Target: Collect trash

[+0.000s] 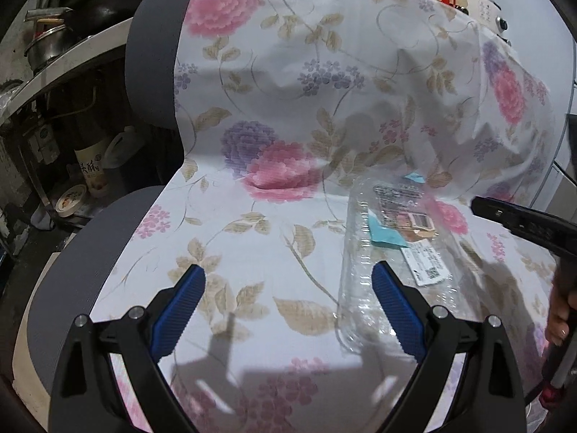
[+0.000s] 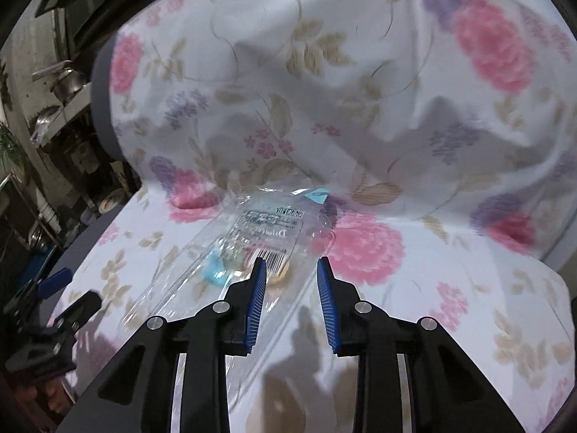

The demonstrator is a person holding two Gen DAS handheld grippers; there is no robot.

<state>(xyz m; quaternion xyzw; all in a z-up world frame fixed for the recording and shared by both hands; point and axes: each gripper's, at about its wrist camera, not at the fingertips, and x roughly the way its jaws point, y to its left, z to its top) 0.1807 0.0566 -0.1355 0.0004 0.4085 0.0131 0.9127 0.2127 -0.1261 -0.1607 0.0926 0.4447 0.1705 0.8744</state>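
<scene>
A clear plastic package (image 1: 393, 252) with a white printed label and a bit of light blue inside lies flat on the seat of a chair draped in floral cloth (image 1: 288, 108). My left gripper (image 1: 288, 303) hovers open and wide over the seat, its right finger over the package's near left edge. My right gripper (image 2: 291, 270) points down at the near end of the package (image 2: 267, 231). Its jaws stand partly apart over the plastic and the pads do not press on it. The right gripper's black tip (image 1: 483, 207) enters the left wrist view from the right.
Grey chair upholstery (image 1: 151, 72) shows left of the cloth. Beyond it stands a cluttered shelf with metal pots (image 1: 47, 47), a bottle (image 1: 92, 169) and a tape roll (image 1: 72, 200). A white appliance (image 1: 487, 11) sits behind the backrest. A person's hand (image 1: 560, 310) holds the right gripper.
</scene>
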